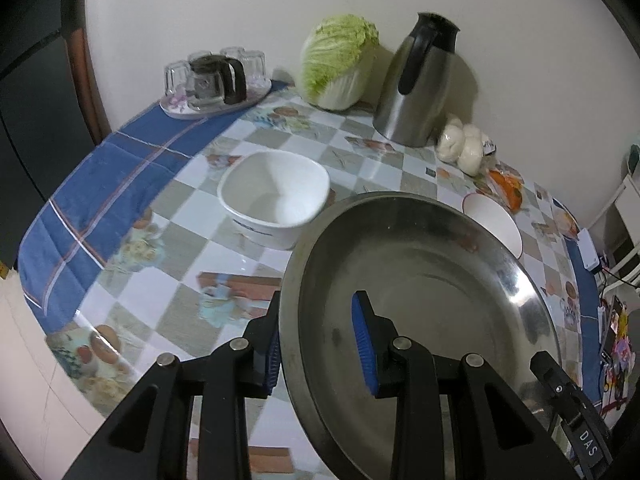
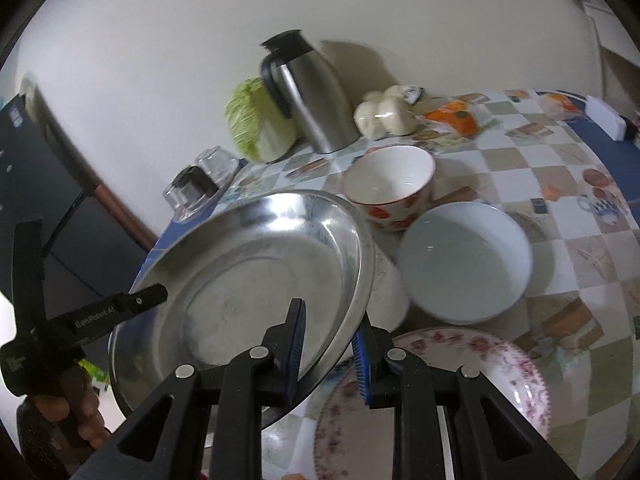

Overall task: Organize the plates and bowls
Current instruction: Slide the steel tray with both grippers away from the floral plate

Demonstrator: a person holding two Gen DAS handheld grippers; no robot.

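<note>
Both grippers hold one steel plate [image 1: 432, 280] above the table. My left gripper [image 1: 320, 344] is shut on its left rim; my right gripper [image 2: 330, 344] is shut on its right rim, seen in the right wrist view [image 2: 248, 280]. A white square bowl [image 1: 276, 196] sits beyond the plate on the left. A red-flowered bowl [image 2: 390, 184] and a plain white bowl [image 2: 466, 260] sit to the right, with a pink-flowered plate [image 2: 440, 400] below my right gripper. The flowered bowl's rim shows behind the steel plate [image 1: 496, 220].
A steel thermos jug [image 1: 420, 84], a cabbage [image 1: 340, 60], bagged buns [image 1: 464, 144] and an orange packet [image 2: 456, 118] stand along the wall. A tray with glasses and a glass pot [image 1: 216, 80] is at the far left. The checked tablecloth [image 1: 168, 248] covers a round table.
</note>
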